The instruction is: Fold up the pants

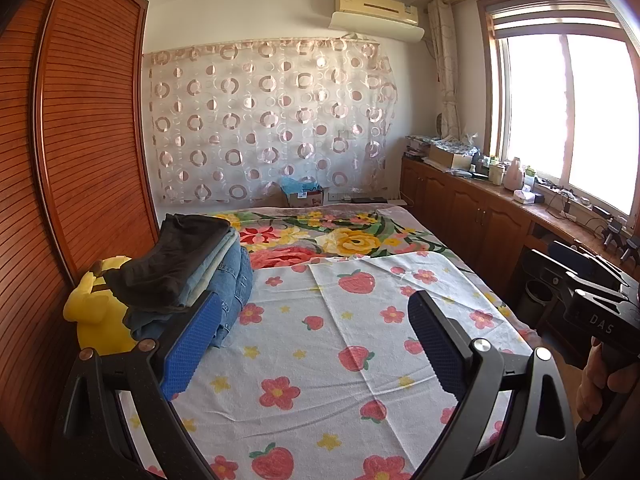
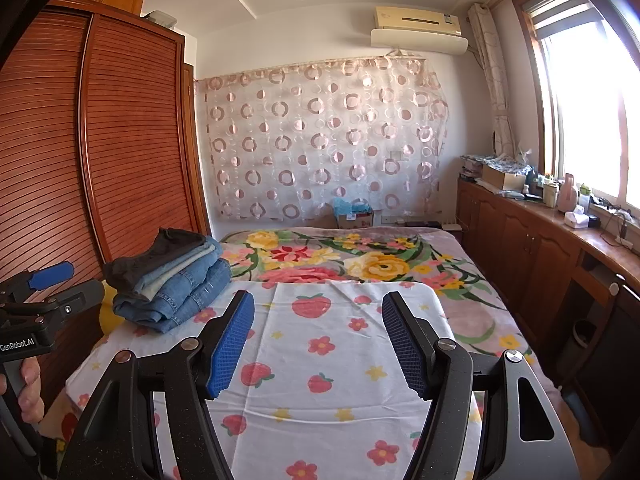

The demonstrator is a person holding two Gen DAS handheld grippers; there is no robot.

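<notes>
Bedroom; bed [image 2: 460, 320] under strawberry-print sheet [image 2: 340, 360], middle kept bare, likely as folding space. Stack of folded pants [image 2: 176, 284] at left edge beside wardrobe [image 2: 132, 140], out of way. Left gripper [image 1: 316, 344], right gripper [image 2: 316, 344] hover, jaws apart, empty.

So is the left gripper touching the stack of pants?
Apart. The right wrist view shows the left gripper held off to the side of the stack of pants, with wardrobe visible between them.
</notes>
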